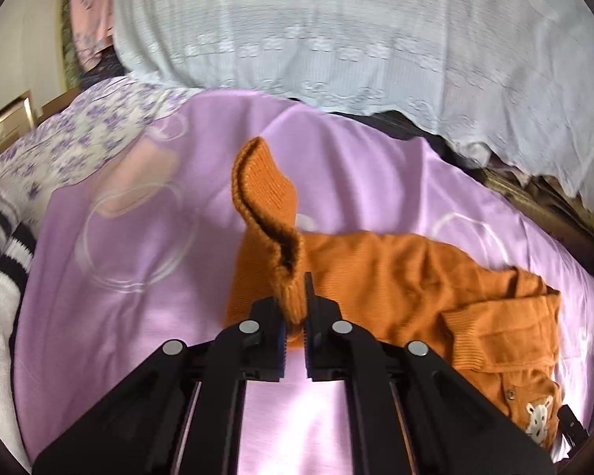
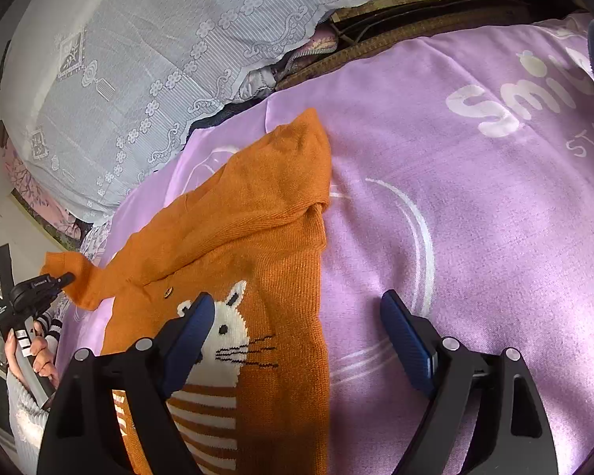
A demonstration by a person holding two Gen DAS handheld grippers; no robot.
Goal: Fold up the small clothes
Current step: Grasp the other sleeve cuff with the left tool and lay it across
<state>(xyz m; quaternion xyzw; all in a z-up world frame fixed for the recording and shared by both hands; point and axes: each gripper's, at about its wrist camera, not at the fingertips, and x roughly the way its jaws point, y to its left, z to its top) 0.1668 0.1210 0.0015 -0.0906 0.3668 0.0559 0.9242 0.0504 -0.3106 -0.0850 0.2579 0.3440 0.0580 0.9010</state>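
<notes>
A small orange knit sweater (image 1: pixel 395 277) lies on a purple blanket (image 1: pixel 138 316). My left gripper (image 1: pixel 295 297) is shut on its sleeve (image 1: pixel 265 190), which stands lifted with the ribbed cuff curling upward. In the right wrist view the sweater (image 2: pixel 257 237) shows a white whiskered animal (image 2: pixel 225 328) on its front. My right gripper (image 2: pixel 297 301) stands open over the sweater's right edge. One finger hangs above the animal's face and the other above the blanket (image 2: pixel 455 237), neither pressing. The left gripper (image 2: pixel 65 278) shows at the far left on the sleeve, held by a hand (image 2: pixel 39 352).
A white lace cloth (image 1: pixel 336 39) covers a mound behind the blanket, also seen as lace cloth (image 2: pixel 138 59) at the upper left. A black-and-white striped garment (image 1: pixel 0 237) and a purple floral fabric (image 1: pixel 79 138) lie to the left. Dark woven edges (image 2: pixel 376 43) border the blanket's far side.
</notes>
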